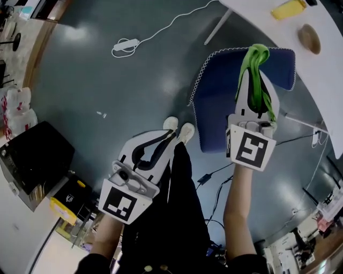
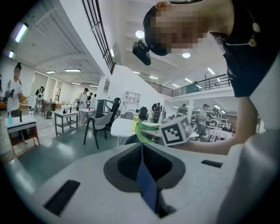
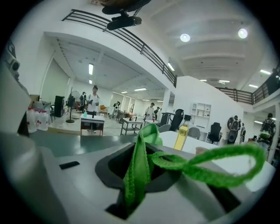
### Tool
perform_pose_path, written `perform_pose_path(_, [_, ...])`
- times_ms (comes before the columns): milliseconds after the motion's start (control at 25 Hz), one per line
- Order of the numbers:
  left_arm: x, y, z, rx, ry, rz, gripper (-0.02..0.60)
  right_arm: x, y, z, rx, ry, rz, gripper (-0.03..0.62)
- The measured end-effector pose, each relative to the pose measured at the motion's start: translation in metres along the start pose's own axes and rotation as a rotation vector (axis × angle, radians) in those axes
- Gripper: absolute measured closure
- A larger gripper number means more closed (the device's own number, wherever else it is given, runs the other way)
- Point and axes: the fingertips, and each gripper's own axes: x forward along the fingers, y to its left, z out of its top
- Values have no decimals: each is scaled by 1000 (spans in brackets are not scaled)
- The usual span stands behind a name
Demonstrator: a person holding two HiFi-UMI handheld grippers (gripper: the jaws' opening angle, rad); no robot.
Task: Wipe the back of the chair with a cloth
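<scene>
Two claws are in view. The right claw point(image 1: 256, 56) is clamped on one green cloth point(image 3: 136, 175). A loop of the cloth trails back over the claw body. One blue chair point(image 1: 214, 107) lies below this claw. The left claw point(image 2: 142, 148) is fully closed and holds nothing. The chair is off to its right.

Floor point(image 1: 80, 80): grey-blue, glossy. A white power strip point(image 1: 126, 45) lies on it at upper left, and its white cord point(image 1: 177, 20) runs toward a slanted table leg point(image 1: 217, 27). White table point(image 1: 327, 69) at upper right carries a yellow bottle point(image 1: 288, 9) and a brown round object point(image 1: 309, 38), near each other but apart. Black box point(image 1: 35, 155) at left edge, yellow item point(image 1: 65, 207) below it. Black cables point(image 1: 214, 179) trail lower right. Right gripper view: round ceiling lights point(image 3: 185, 38), dark balcony railing point(image 3: 131, 41).
</scene>
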Motion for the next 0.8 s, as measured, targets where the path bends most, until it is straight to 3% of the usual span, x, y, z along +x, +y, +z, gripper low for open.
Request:
perform_pose_path(320, [0,18,-19,-47,7,35,574,31,37,-18,-111,-67,99,539])
perform_pose_path(800, [14,33,-20,-49,13,41,574,29,75,-59,-72,-30,147,539])
